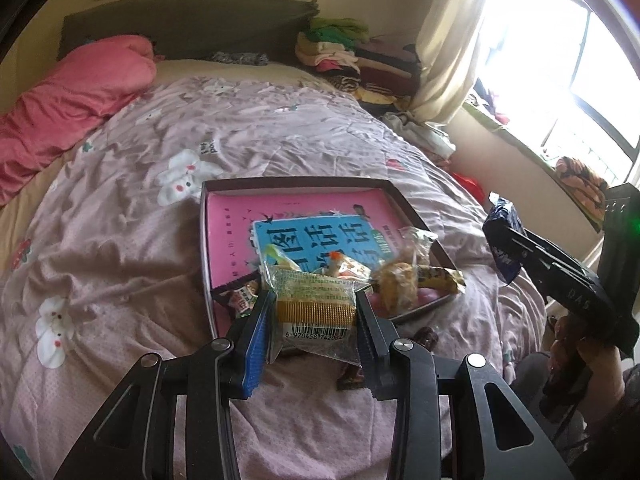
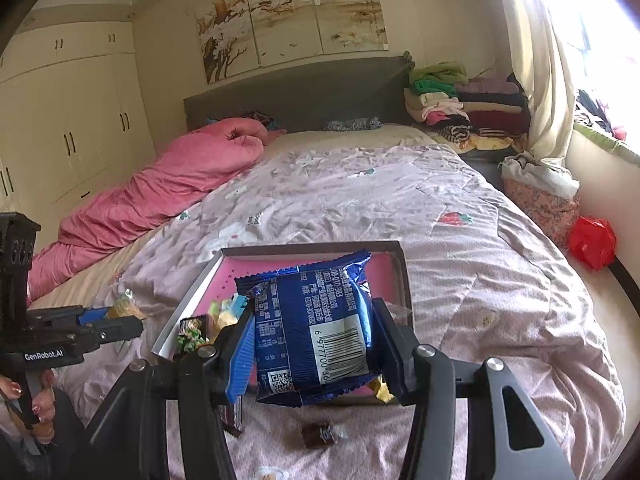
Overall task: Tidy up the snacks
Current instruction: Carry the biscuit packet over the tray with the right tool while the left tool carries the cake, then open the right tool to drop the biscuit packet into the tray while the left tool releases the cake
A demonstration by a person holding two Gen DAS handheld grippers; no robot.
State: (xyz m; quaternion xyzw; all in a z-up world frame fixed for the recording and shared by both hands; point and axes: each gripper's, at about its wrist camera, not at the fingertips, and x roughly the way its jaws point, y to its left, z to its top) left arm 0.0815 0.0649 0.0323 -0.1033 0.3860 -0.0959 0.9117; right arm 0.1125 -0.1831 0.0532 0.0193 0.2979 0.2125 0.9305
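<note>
My left gripper [image 1: 312,308] is shut on a clear-wrapped cake snack [image 1: 316,304] with a barcode, held just above the near edge of a shallow box [image 1: 296,185] with a pink lining. Several snacks lie in the box's near part, among them a yellow-and-black packet [image 1: 424,280] and a small dark packet [image 1: 240,298]. My right gripper [image 2: 312,332] is shut on a blue foil snack pack [image 2: 316,320], held over the same box [image 2: 312,249]. In the left wrist view the right gripper [image 1: 504,240] with the blue pack [image 1: 502,216] hangs to the right of the box.
The box lies on a pink floral quilt [image 1: 120,240]. Loose wrapped candies [image 2: 320,434] lie on the quilt near me. A pink blanket [image 2: 168,184] is at the far left, folded clothes [image 2: 460,108] at the headboard, and a red box [image 2: 592,242] beside the bed.
</note>
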